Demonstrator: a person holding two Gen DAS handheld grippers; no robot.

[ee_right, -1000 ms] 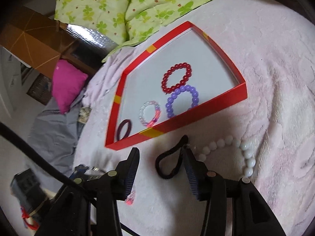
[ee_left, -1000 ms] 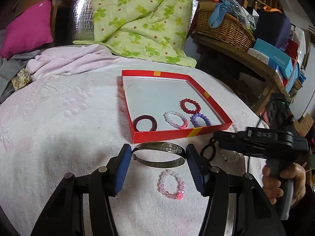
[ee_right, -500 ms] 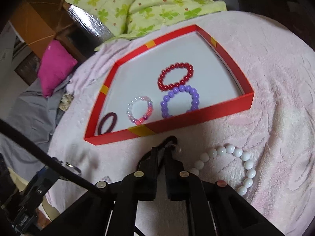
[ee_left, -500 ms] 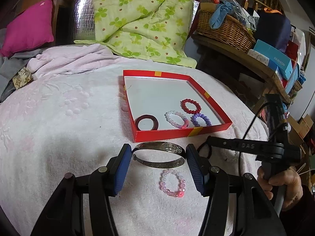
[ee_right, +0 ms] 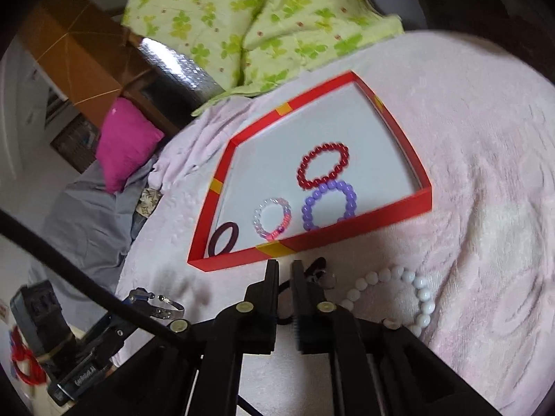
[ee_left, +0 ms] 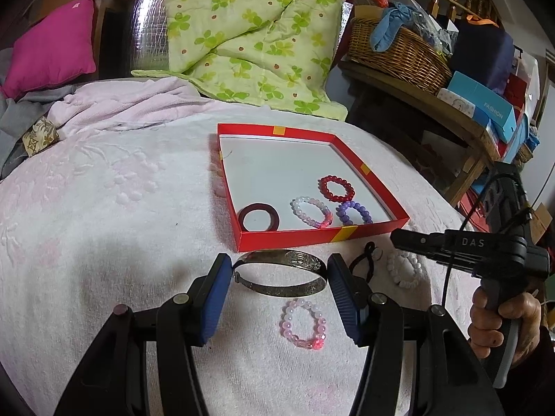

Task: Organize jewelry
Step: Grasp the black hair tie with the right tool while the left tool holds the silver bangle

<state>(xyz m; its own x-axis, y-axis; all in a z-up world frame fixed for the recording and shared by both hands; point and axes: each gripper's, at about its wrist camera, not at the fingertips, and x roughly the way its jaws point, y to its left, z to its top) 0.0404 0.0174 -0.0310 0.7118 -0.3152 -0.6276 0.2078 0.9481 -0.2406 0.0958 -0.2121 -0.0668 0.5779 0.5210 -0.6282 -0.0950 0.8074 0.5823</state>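
A red tray [ee_left: 288,240] [ee_right: 360,232] on the pale pink towel holds a dark red bangle [ee_left: 258,216], a pink-and-clear bead bracelet [ee_left: 311,210], a red bead bracelet [ee_left: 336,188] and a purple bead bracelet [ee_left: 353,212]. In front of the tray lie a silver bangle [ee_left: 281,274], a pink bead bracelet [ee_left: 305,324], a black hair tie [ee_left: 364,262] [ee_right: 312,270] and a white bead bracelet [ee_left: 404,270] [ee_right: 395,293]. My left gripper [ee_left: 279,298] is open around the silver bangle. My right gripper [ee_right: 285,270] is shut on the black hair tie, just before the tray's front wall.
A green quilt [ee_left: 249,34] and a magenta pillow [ee_left: 48,55] lie behind the towel. A wicker basket [ee_left: 395,52] and boxes stand on a wooden shelf at the right, past the towel's edge.
My right gripper closed on the black hair tie and has lifted and shifted slightly toward the tray. My left gripper stays open around the silver bangle.
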